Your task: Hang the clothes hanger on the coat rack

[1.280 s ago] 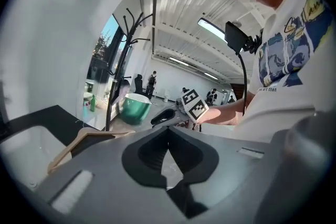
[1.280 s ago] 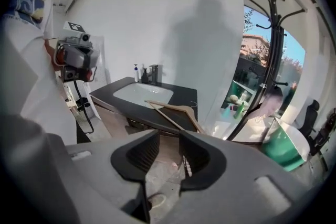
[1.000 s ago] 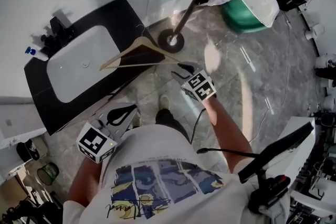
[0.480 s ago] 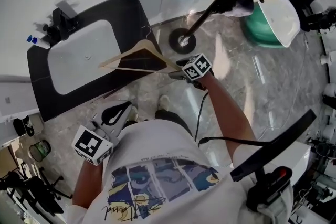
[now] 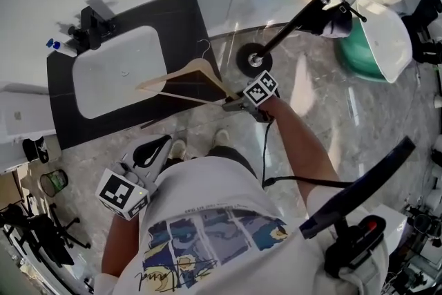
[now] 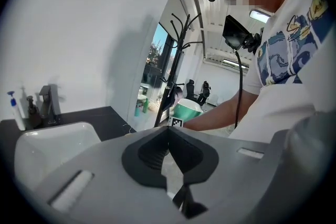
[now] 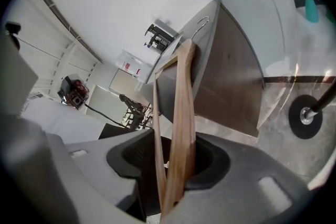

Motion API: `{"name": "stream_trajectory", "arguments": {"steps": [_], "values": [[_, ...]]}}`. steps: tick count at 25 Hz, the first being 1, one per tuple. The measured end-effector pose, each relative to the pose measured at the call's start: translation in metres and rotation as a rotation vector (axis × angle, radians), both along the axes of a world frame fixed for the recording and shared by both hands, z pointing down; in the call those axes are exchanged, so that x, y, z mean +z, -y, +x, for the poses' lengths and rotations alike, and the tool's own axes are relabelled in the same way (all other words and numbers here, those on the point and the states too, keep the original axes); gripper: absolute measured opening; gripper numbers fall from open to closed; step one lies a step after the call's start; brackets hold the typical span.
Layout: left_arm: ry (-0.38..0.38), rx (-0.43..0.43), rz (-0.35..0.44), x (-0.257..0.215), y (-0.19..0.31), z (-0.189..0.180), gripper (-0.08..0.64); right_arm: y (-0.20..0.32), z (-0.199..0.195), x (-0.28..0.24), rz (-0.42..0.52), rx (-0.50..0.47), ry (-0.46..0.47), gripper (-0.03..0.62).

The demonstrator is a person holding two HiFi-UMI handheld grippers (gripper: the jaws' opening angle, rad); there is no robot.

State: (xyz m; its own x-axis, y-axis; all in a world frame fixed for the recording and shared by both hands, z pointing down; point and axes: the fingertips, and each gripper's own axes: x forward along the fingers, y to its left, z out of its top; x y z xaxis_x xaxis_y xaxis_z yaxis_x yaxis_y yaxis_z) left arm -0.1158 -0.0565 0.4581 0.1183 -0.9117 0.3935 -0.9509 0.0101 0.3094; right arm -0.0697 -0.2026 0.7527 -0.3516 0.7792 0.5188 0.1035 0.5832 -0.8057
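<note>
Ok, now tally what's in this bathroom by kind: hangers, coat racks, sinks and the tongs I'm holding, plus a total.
Hanger: 1
Coat rack: 1
Sink: 1
Tongs: 2, left tongs and right tongs
Total: 5

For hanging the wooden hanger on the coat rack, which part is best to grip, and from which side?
Grip the wooden hanger at a shoulder end, where arm and bar meet, coming in end-on, away from the wire hook. The right gripper, whose jaws have just been closing on it, holds there. That should leave the hook free to reach the coat rack.
</note>
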Motion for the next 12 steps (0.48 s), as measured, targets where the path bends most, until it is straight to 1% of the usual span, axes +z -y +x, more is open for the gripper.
{"name": "stream_trajectory", "arguments": {"steps": [3, 5, 8, 12], "values": [[0.01, -0.002, 0.0, -0.002, 0.004, -0.001, 0.003, -0.009, 0.006, -0.002, -0.053, -0.026, -0.017, 0.153], [0.014, 0.005, 0.003, -0.003, 0.005, -0.001, 0.003, -0.014, 0.009, -0.006, -0.071, -0.036, -0.011, 0.132], [0.018, 0.032, 0.011, -0.003, 0.008, 0.001, 0.003, -0.015, 0.013, -0.014, -0.05, -0.029, 0.038, 0.035], [0.027, 0.096, 0.035, 0.001, 0.012, 0.004, 0.003, -0.008, 0.012, -0.033, -0.004, 0.042, 0.126, 0.032]]}}
